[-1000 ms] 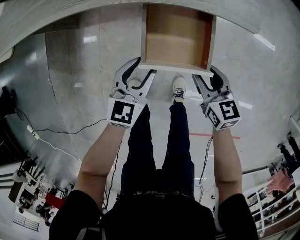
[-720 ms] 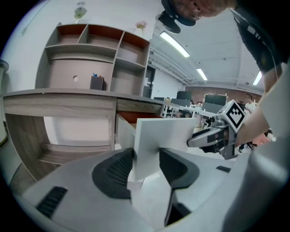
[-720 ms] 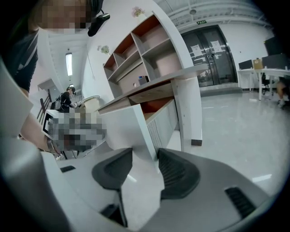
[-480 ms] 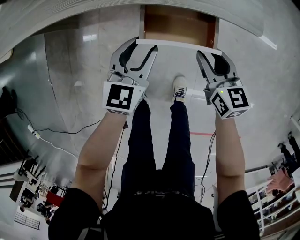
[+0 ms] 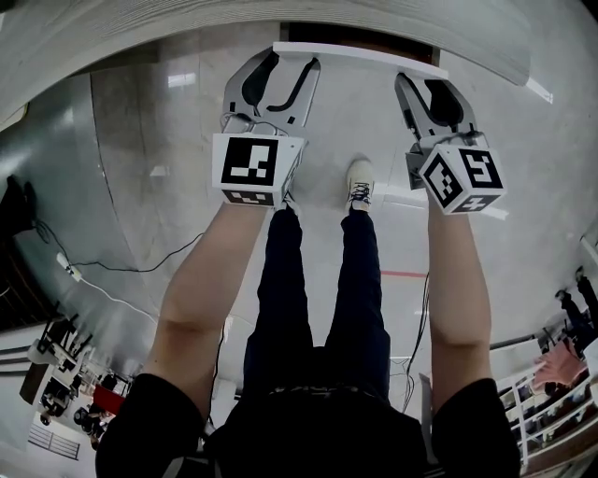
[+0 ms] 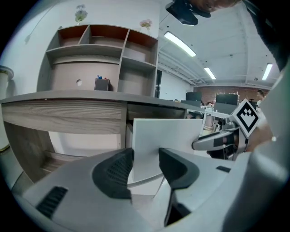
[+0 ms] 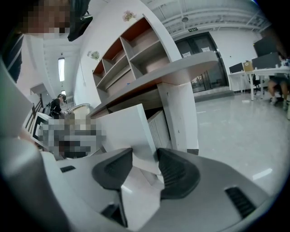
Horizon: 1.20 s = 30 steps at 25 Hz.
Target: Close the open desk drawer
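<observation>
1. In the head view, the shiny grey floor (image 5: 140, 168) is far below me and the grey desk top (image 5: 187, 23) runs across the top. A second ago I could see all the brown inside of the drawer. Now only a thin dark strip shows above the white drawer front (image 5: 360, 53).
2. In the same view, my left gripper (image 5: 283, 63) and my right gripper (image 5: 427, 89) each have their tips against that front, one near each end. Both have gone forward along with it.
3. In the left gripper view, the jaws are wide apart and pinch nothing. The drawer front (image 6: 165, 136) stands right ahead of them, just under the desk top, with shelves (image 6: 99, 50) behind.
4. In the right gripper view it is the same. The jaws are wide, nothing is held, and the drawer front (image 7: 124, 129) is right at the tips.
5. I think the drawer is nearly shut. One more small push should finish it. I would push the same on both sides so it does not go crooked and stick.
</observation>
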### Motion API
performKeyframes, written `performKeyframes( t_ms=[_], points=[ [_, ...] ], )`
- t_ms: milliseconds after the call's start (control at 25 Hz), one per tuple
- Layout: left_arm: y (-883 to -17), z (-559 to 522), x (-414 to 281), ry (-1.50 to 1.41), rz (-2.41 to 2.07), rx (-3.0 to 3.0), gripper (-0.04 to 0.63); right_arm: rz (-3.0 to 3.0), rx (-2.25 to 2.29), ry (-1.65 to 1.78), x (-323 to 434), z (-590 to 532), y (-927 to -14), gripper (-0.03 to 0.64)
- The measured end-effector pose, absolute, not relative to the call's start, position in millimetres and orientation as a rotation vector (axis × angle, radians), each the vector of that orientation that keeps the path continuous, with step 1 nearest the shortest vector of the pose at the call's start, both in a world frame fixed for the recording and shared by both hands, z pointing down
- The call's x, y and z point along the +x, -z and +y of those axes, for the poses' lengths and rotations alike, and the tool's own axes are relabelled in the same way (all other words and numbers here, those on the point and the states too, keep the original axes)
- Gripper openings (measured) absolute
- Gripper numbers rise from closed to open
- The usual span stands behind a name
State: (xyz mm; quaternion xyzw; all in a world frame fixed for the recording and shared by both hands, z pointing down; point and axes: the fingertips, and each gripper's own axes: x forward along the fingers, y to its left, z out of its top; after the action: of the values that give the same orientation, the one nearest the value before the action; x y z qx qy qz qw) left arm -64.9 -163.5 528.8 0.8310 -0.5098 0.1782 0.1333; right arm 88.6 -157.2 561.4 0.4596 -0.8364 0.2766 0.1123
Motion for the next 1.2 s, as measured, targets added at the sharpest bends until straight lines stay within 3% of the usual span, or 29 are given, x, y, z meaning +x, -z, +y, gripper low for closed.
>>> performKeyframes(
  t_ms=[1200],
  points=[
    [-524.5, -221.0, -70.1, -0.431, -1.662, 2.27, 0.171, -2.239, 1.751, -0.993, 94.1, -216.4, -565.6, 0.195]
  ],
)
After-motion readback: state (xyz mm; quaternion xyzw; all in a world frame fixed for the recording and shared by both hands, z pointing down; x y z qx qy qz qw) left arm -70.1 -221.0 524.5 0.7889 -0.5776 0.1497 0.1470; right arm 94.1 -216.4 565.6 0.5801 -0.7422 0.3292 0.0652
